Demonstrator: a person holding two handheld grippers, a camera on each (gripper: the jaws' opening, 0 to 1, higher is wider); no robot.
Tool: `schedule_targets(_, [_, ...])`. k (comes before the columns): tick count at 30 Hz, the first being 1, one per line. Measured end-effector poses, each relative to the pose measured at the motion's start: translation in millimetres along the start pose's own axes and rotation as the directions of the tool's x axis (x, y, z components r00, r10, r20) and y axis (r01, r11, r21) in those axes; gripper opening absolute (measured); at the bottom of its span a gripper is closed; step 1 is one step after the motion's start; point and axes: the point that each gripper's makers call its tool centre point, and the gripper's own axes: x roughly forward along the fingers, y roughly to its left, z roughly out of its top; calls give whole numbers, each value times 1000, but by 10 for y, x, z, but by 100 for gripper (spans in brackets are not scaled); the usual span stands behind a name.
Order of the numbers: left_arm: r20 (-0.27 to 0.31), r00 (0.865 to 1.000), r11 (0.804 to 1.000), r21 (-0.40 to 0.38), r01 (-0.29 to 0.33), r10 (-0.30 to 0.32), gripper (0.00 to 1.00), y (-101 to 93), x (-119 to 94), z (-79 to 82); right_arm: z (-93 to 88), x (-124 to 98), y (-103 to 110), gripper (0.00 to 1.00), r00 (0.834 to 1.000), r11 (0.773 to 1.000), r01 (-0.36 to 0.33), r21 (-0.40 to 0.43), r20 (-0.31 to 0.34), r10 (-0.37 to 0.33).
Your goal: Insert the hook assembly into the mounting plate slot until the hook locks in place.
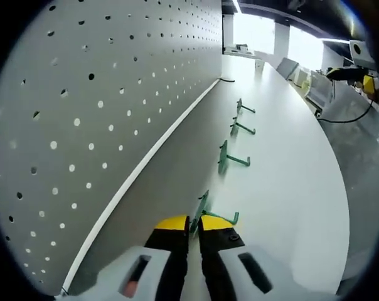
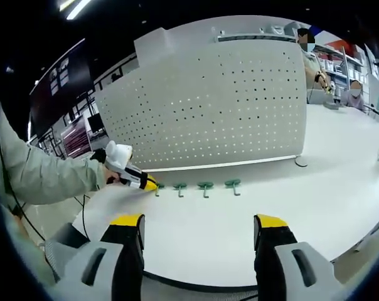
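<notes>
My left gripper [image 1: 194, 227], at the bottom centre, is closed on the nearest green hook [image 1: 209, 215] beside the pegboard [image 1: 83, 125], which looks light, stiff plastic, best pinched at its flat backplate, while my right gripper [image 2: 199, 233] gapes empty.

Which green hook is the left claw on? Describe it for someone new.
Find the white pegboard standing on the white table. Four green hooks lie in a row before it. The gripped hook is the end one touching the left claw; its neighbours lie free.
</notes>
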Motion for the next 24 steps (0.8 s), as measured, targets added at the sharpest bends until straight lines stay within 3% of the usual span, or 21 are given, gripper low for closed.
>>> schedule_targets(16, [35, 997, 997, -43, -65, 67, 3, -130, -100, -58, 34, -22, 46, 68, 1000, 1000, -7, -4, 11, 7])
schedule_targets(24, [138, 983, 989, -104, -108, 122, 3, -239, -394, 165, 124, -60, 91, 68, 999, 1000, -22, -9, 41, 22])
